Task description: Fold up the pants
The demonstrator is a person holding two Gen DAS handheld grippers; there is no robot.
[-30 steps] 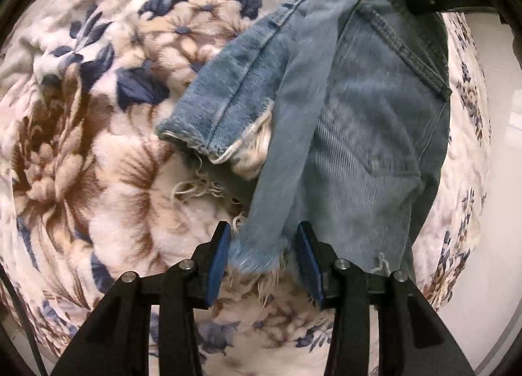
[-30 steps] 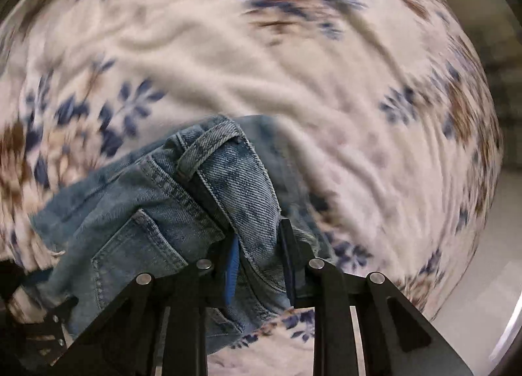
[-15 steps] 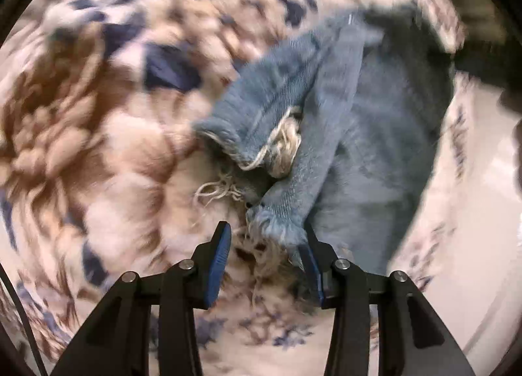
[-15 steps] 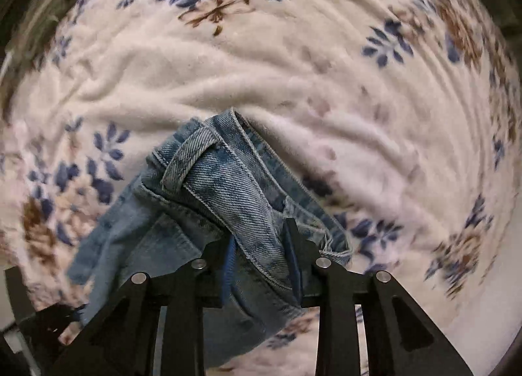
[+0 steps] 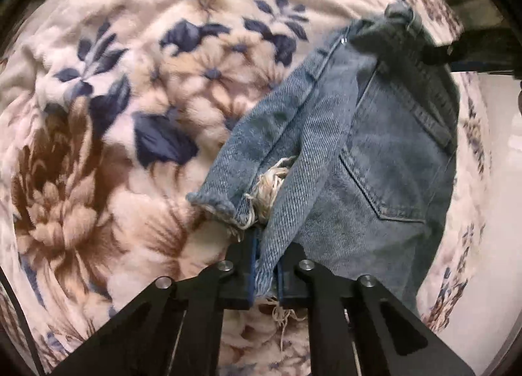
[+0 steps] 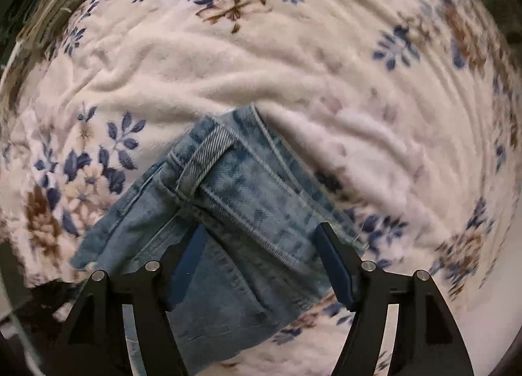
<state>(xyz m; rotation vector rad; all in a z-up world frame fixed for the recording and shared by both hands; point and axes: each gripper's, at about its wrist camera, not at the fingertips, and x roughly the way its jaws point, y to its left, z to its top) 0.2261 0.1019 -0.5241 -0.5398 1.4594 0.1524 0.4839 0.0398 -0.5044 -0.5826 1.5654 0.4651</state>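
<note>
The left tongs (image 5: 265, 273) are pinched tight on the frayed end of one leg of the blue jeans (image 5: 368, 160), right at their tips, and the jeans run up and away from them to the right, with a back pocket (image 5: 385, 180) showing. The right tongs (image 6: 261, 261) are wide open, with the belt end of the jeans lying between the two fingers (image 6: 336, 261) and a belt loop (image 6: 208, 157) just past them. Under and all around is a soft cream blanket (image 6: 228, 66) with blue and brown flowers, wrinkled farther off, and a pale floor (image 5: 496, 180) shows past its right edge.
</note>
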